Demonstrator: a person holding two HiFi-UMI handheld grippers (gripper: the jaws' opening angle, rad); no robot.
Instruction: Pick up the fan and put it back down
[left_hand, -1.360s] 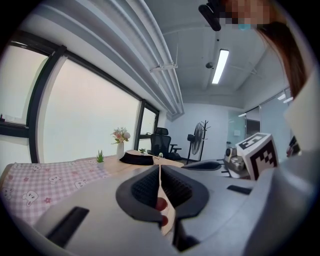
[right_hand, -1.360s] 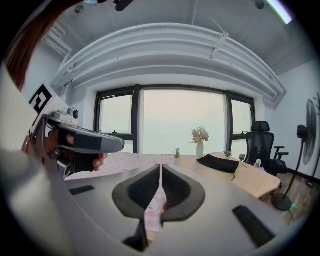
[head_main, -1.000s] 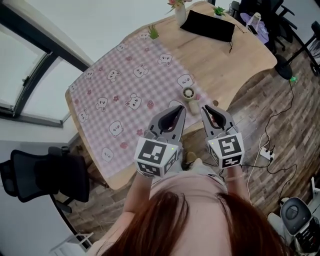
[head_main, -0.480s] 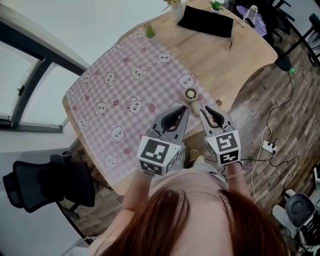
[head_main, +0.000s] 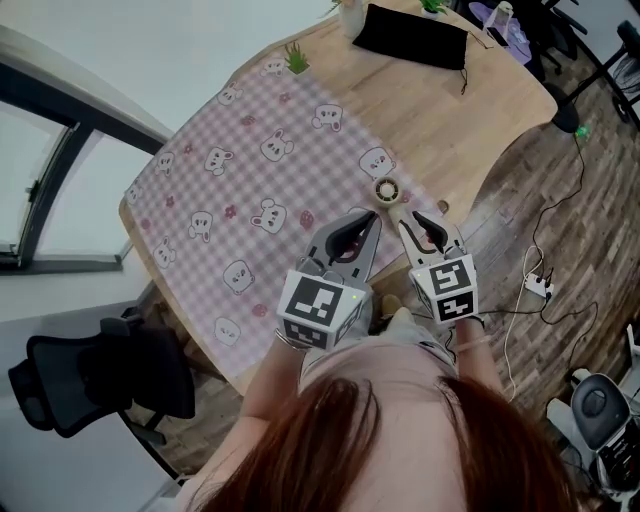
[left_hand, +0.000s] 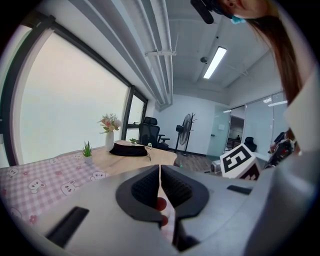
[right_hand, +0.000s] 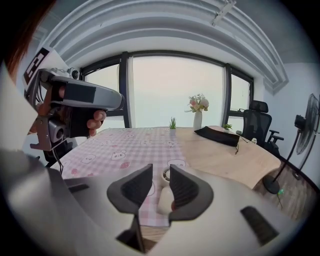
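Lying at frame centre on the checked cloth's edge, the fan is bracketed, ungripped, by the right gripper's jaws, just opened; the left gripper's jaws are pressed together.

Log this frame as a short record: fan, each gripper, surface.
fan: small, cream fan, lying on the checked cloth
right gripper: jaws apart, just been opening; fan shows in the gap, pads not pressing on it
left gripper: jaws together, nothing held
surface: wooden table, cloth over one end
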